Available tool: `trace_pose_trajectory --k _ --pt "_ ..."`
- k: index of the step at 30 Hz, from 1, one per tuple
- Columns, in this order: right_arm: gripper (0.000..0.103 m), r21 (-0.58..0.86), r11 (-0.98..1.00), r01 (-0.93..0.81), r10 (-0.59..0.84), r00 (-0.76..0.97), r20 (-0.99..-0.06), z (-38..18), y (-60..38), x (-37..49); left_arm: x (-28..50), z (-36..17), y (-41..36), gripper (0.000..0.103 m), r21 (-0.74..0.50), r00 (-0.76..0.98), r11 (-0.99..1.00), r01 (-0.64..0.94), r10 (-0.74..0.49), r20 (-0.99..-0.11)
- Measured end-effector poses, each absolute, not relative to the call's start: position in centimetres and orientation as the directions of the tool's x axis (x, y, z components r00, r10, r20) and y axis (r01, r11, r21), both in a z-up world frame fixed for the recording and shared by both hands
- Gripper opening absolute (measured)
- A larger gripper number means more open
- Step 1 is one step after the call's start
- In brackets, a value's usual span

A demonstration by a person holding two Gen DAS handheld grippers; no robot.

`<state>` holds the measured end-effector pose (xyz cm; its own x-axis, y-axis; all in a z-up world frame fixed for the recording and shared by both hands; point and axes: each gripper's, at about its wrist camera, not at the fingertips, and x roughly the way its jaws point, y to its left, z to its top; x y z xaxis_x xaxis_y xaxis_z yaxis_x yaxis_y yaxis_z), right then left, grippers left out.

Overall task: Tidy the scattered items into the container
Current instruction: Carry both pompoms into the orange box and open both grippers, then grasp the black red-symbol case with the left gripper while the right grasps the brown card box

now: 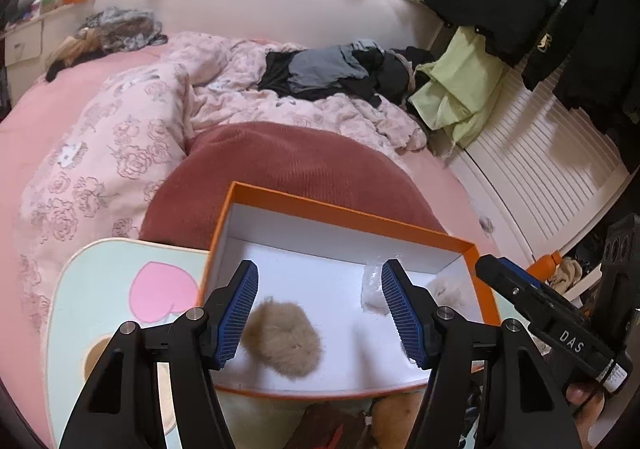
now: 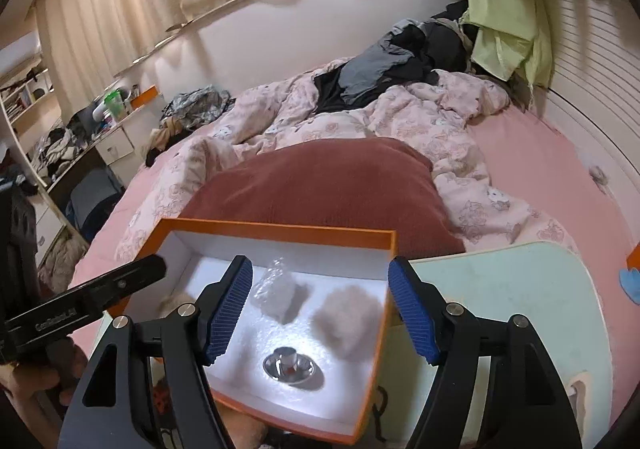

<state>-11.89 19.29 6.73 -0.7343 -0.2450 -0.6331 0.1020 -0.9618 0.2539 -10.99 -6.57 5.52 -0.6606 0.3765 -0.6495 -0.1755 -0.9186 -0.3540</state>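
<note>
Left wrist view, tongs: the left tongs (image 1: 319, 309) hang above the box with their blue ribbed pads wide apart and nothing between them.
Left wrist view, container: an orange cardboard box (image 1: 340, 211) with white inside, shallow and rectangular, lies partly on a pale mint tabletop (image 1: 100, 289) that has a pink heart on it.
Left wrist view, contents: a tan fluffy pompom (image 1: 282, 345), round and hairy, lies on the box floor; a white fluffy item in crinkled clear plastic (image 1: 372, 289) is near the right pad.
Left wrist view, other tool: the right tongs (image 1: 532, 297) come in from the right edge; here I cannot tell how they stand.
Right wrist view, tongs: the right tongs are also spread open and empty, over the same box.
Right wrist view, contents: the plastic-wrapped fluff, a second pompom (image 2: 346, 315) of greyish-brown colour, and a small shiny metal piece (image 2: 289, 367) with a round flared base all lie inside.
Right wrist view, surroundings: a dark red ribbed pillow (image 2: 320, 185) lies behind the box, on the bed (image 2: 540, 169).
Progress: I judge the task is nearly finished, because several items are already in the box and no loose small item shows clearly on the tabletop; a blue shape (image 2: 631, 283) at the far right edge is perhaps left.
</note>
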Motion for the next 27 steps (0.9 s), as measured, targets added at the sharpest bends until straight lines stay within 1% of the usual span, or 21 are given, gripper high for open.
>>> trace_pose_trajectory --k 1,5,8,11,15,18,22,23,24,25,26,27 --pt "0.071 0.255 -0.962 0.101 -0.244 -0.737 -0.631 7.0 19.5 -12.0 -10.6 5.9 -6.7 0.065 -0.348 -0.667 -0.921 -0.176 0.372 -0.645" --pt "0.071 0.238 -0.966 0.100 -0.229 -0.759 -0.610 8.4 19.7 -10.4 -8.1 7.5 -6.7 0.078 -0.289 -0.701 -0.938 -0.191 0.336 -0.629" --pt "0.071 0.200 -0.974 0.104 -0.206 -0.774 -0.598 9.3 19.7 -8.4 -5.6 7.9 -6.5 0.081 -0.232 -0.706 -0.949 -0.212 0.313 -0.635" --pt "0.071 0.163 -0.980 0.114 -0.192 -0.765 -0.615 9.1 19.6 -5.7 -2.9 7.2 -6.3 0.082 -0.202 -0.688 -0.955 -0.219 0.297 -0.662" --pt "0.071 0.111 -0.987 0.119 -0.163 -0.729 -0.665 7.3 19.2 -1.6 0.3 4.9 -5.8 0.083 -0.190 -0.640 -0.955 -0.226 0.292 -0.711" --pt "0.071 0.082 -0.990 0.114 -0.138 -0.691 -0.709 5.2 18.8 0.4 2.1 2.4 -5.6 0.083 -0.170 -0.604 -0.963 -0.210 0.264 -0.752" --pt "0.071 0.034 -0.996 0.082 -0.080 -0.668 -0.739 3.1 18.8 2.2 3.3 -0.2 -5.4 0.083 -0.137 -0.573 -0.976 -0.167 0.209 -0.792" --pt "0.071 0.027 -0.997 0.073 -0.069 -0.662 -0.746 2.7 18.9 2.5 3.6 -0.6 -5.4 0.085 -0.123 -0.577 -0.979 -0.161 0.195 -0.794" --pt "0.071 0.020 -0.998 0.062 -0.056 -0.655 -0.753 2.2 19.0 2.8 4.0 -0.7 -5.1 0.089 -0.079 -0.593 -0.984 -0.161 0.161 -0.789" --pt "0.071 0.013 -0.999 0.049 -0.042 -0.648 -0.761 1.7 19.0 2.9 4.0 -1.1 -4.7 0.097 -0.038 -0.586 -0.986 -0.160 0.126 -0.800" --pt "0.071 0.005 -0.999 0.033 -0.024 -0.635 -0.772 1.2 19.2 3.0 4.1 -1.5 -4.3 0.103 -0.002 -0.582 -0.987 -0.162 0.098 -0.807" --pt "0.079 -0.003 -1.000 0.012 -0.005 -0.613 -0.790 0.5 19.3 2.9 4.3 -1.5 -4.1 0.103 0.004 -0.585 -0.986 -0.168 0.096 -0.805"
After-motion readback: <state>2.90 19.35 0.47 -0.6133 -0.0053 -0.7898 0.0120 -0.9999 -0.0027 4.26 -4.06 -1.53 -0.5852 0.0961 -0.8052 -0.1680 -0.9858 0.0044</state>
